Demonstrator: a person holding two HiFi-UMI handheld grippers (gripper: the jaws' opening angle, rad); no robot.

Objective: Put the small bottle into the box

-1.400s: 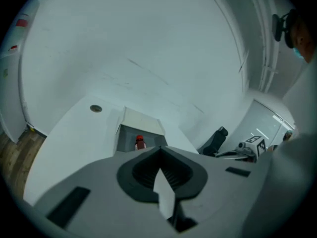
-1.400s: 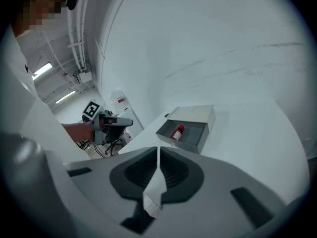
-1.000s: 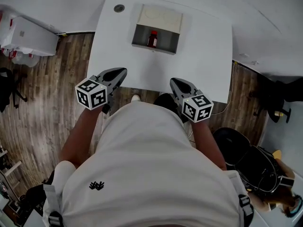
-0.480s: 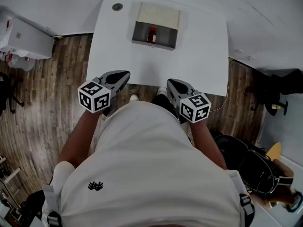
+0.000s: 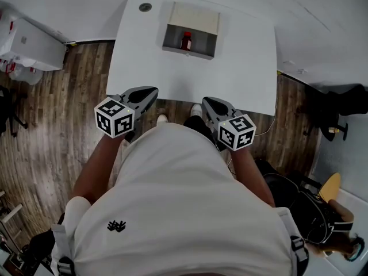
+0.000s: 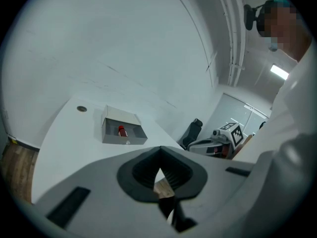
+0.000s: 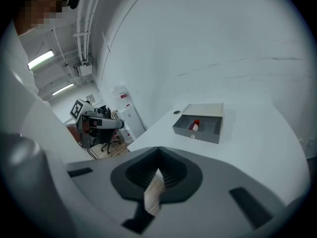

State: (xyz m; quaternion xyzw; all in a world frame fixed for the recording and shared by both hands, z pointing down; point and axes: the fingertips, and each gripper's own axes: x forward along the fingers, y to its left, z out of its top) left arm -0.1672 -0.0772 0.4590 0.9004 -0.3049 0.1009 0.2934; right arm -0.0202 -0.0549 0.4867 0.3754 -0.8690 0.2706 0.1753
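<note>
Bottle [image 5: 186, 40] is inside the box [image 5: 190, 53], upright, red cap up. It shows the same in the left gripper view [image 6: 121, 131] and the right gripper view [image 7: 195, 125]. The box is grey and open at the top, with a pale flap [image 5: 194, 17] behind the opening. It sits toward the far edge of the white table [image 5: 190, 82]. A small round hole [image 5: 145, 7] lies in the table just left of the box.

We hold the left gripper [image 5: 152, 89] at the table's near edge, well apart from the box. Its own view shows the jaws together, nothing between them [image 6: 159, 148]; only wood floor shows through the slit below.

We hold the right gripper [image 5: 207, 100] likewise at the near edge, to the right of the left one and about level with it. Its jaws are also together and empty [image 7: 158, 151]. Both grippers point toward the box. Neither touches the table, box or bottle.

Each gripper shows in the other's view, off to the side.
</note>
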